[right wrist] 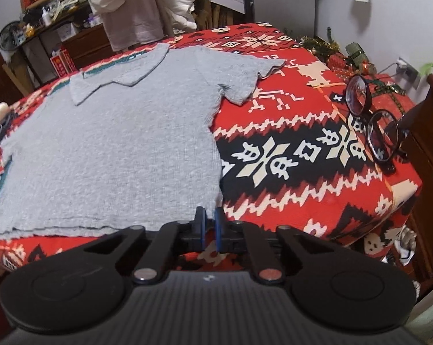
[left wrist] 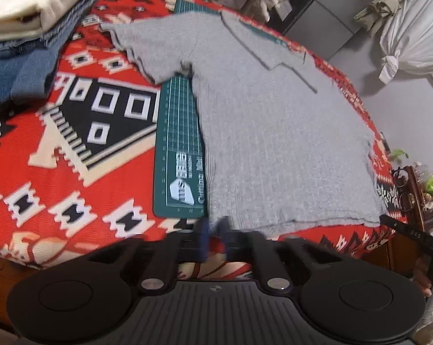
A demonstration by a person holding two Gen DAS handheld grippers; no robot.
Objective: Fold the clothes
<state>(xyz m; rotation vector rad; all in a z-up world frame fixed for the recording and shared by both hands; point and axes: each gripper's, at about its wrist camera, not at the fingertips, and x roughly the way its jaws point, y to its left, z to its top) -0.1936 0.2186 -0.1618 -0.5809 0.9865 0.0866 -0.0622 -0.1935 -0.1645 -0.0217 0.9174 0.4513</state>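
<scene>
A grey short-sleeved collared shirt point(left wrist: 273, 132) lies spread flat on the table, collar at the far end and hem toward me. My left gripper point(left wrist: 214, 228) is at the hem's left corner, blurred, its blue fingers a narrow gap apart. Nothing is visibly pinched between them. In the right wrist view the same shirt point(right wrist: 115, 149) fills the left half. My right gripper point(right wrist: 209, 221) stands at the hem's right corner. Its fingers are slightly apart with the cloth's corner just beyond the tips.
A green cutting mat point(left wrist: 179, 149) lies under the shirt on a red patterned tablecloth point(right wrist: 302, 158). Folded cream and denim clothes point(left wrist: 29, 14) are stacked at the far left. Black glasses point(right wrist: 371, 115) rest near the table's right edge, beside wooden furniture point(right wrist: 429, 143).
</scene>
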